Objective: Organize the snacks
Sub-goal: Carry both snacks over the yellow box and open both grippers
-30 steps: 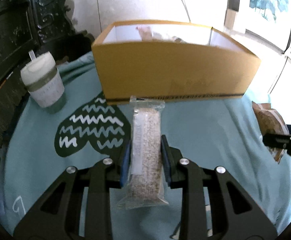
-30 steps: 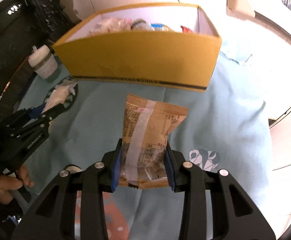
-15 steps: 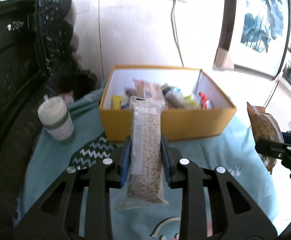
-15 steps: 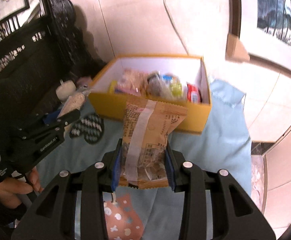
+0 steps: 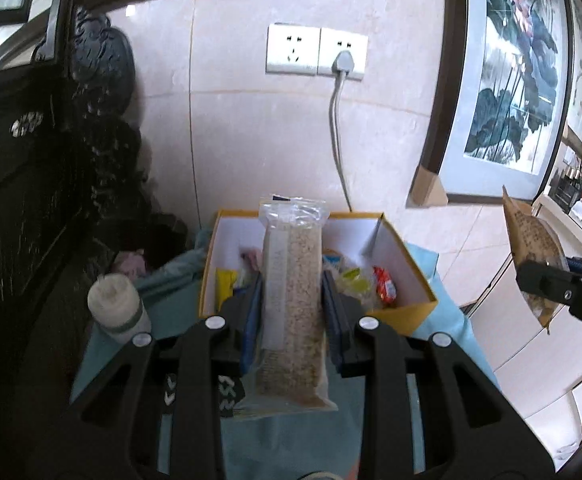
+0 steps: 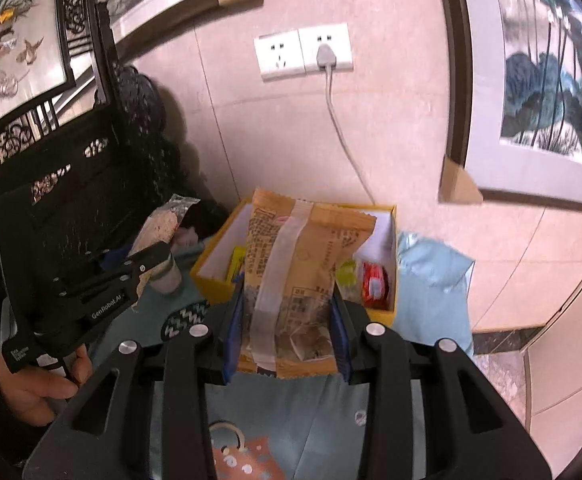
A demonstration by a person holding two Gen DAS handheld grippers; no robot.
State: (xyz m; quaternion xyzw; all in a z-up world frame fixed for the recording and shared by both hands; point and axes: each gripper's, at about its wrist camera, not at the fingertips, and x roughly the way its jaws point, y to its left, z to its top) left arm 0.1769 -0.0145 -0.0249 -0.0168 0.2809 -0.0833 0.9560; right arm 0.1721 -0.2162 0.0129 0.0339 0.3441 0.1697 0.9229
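Observation:
My left gripper (image 5: 291, 304) is shut on a clear-wrapped oat bar (image 5: 293, 304) and holds it high above the table, in front of the open yellow box (image 5: 407, 308). My right gripper (image 6: 289, 312) is shut on a tan snack packet (image 6: 295, 276), also held high over the table before the box (image 6: 211, 276). The box holds several wrapped snacks, among them a red one (image 6: 373, 286) and a yellow one (image 5: 225, 284). The left gripper with its bar shows at the left of the right wrist view (image 6: 147, 260); the right gripper with its packet shows at the right edge of the left wrist view (image 5: 539, 276).
A teal cloth (image 5: 307, 436) covers the table. A white cup with a green band (image 5: 117, 308) stands left of the box. Dark carved furniture (image 5: 19, 208) lies to the left. A tiled wall with sockets (image 5: 317, 52) and a plugged cable is behind the box.
Both grippers have risen well above the table with their snacks still held. The box now looks smaller and lower, and its contents show from above.

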